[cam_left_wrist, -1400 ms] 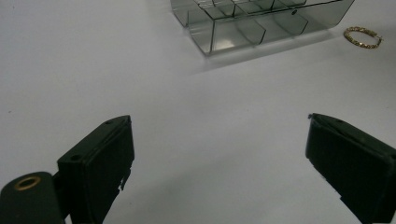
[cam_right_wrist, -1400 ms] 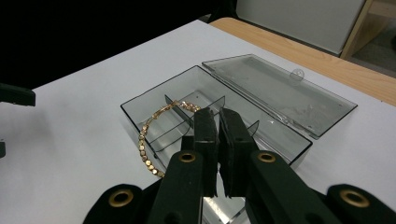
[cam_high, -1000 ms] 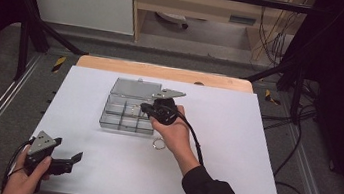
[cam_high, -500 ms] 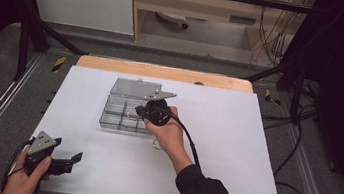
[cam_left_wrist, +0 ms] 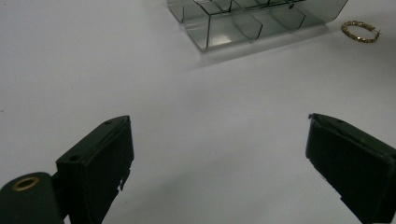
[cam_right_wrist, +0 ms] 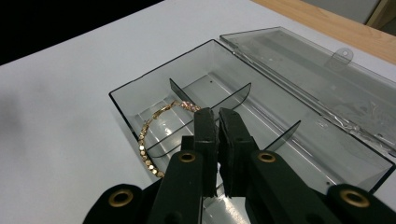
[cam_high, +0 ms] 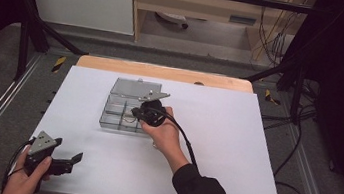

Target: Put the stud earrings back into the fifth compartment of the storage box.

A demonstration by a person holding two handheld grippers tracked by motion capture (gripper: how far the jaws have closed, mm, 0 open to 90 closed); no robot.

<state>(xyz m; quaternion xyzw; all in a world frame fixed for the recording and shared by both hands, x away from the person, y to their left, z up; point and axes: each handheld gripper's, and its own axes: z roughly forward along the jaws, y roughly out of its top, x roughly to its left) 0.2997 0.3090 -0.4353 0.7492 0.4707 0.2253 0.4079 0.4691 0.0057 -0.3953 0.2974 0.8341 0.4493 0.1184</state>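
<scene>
A clear plastic box (cam_high: 118, 115) with dividers stands open on the white table, its lid (cam_high: 133, 88) laid back behind it. My right gripper (cam_high: 138, 113) hovers over the box's near right part. Its jaws are shut, and a gold beaded bracelet (cam_right_wrist: 145, 148) hangs from the closed tips (cam_right_wrist: 215, 115) above a front compartment of the box (cam_right_wrist: 140, 84). My left gripper (cam_high: 68, 161) rests at the table's front left, open with nothing between its jaws (cam_left_wrist: 217, 158). A second gold hoop (cam_left_wrist: 359, 31) lies on the table just beside the box (cam_left_wrist: 243, 21).
The white table sheet (cam_high: 233, 150) has free room to the right and in front of the box. A wooden edge (cam_high: 163, 71) runs along the back, and metal rails flank both sides.
My right hand has carried its gripper a little to the left and lower, over the box's compartments. The left gripper has stayed put.
</scene>
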